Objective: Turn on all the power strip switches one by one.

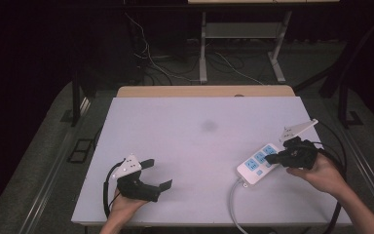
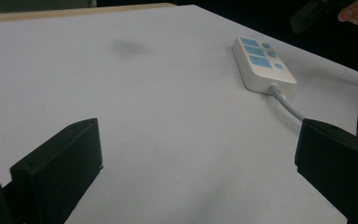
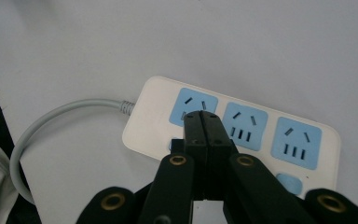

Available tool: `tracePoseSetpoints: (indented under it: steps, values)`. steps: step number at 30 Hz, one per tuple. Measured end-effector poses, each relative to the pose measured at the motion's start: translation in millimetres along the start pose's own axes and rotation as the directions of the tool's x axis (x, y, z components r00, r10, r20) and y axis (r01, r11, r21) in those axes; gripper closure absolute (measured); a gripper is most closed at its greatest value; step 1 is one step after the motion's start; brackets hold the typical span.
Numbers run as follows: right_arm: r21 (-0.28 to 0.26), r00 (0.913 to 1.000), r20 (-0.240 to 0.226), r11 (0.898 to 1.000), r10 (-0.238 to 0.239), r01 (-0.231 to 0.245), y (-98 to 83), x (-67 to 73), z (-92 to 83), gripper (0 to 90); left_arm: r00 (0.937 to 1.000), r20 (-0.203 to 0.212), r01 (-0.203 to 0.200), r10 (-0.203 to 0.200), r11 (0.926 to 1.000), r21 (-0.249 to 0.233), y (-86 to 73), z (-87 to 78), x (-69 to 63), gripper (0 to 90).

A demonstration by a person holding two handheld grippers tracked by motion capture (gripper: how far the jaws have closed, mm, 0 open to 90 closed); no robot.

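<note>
While pressed together, jaws (right gripper (image 3: 203, 122)) over power strip (image 3: 242, 126).

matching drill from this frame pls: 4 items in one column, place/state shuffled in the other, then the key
Items
1. left gripper
2. right gripper
3. power strip
4. strip's cable

Place or state
A. white with blue sockets, lying flat near the table's right edge
B. jaws wide apart, nothing between them
C. grey, runs from the strip's near end off the table's front edge
D. jaws pressed together, tips above the strip's sockets

Pairs: 1-B, 2-D, 3-A, 4-C
</note>
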State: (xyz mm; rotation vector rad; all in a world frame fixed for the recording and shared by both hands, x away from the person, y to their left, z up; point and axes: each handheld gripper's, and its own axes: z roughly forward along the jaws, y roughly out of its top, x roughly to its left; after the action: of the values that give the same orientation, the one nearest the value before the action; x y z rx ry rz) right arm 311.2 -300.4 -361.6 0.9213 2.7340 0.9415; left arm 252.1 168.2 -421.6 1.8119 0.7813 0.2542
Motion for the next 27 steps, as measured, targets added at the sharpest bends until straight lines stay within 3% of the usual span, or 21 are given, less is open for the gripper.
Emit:
tracePoseSetpoints:
  steps: [10, 17, 27]
  values:
    - [0.014, 0.9992, 0.030, 1.000, 0.026, -0.026, -4.5, -10.7, -9.4, 90.0, 1.0000, 0.002, -0.001, 0.001, 1.0000, 0.000, 0.2, 0.2, -0.2, 0.0]
    - [0.059, 0.9979, 0.022, 0.996, 0.061, -0.062, -16.5, -20.6, 2.4, 90.0, 1.0000, 0.000, -0.001, 0.001, 1.0000, -0.001, 0.3, 0.1, 0.0, 0.0]
    - [0.048, 0.9945, -0.007, 0.993, 0.105, -0.104, -25.7, -30.1, 13.7, 90.0, 1.0000, 0.000, -0.004, 0.004, 1.0000, -0.001, 0.2, 0.6, -0.1, 0.0]
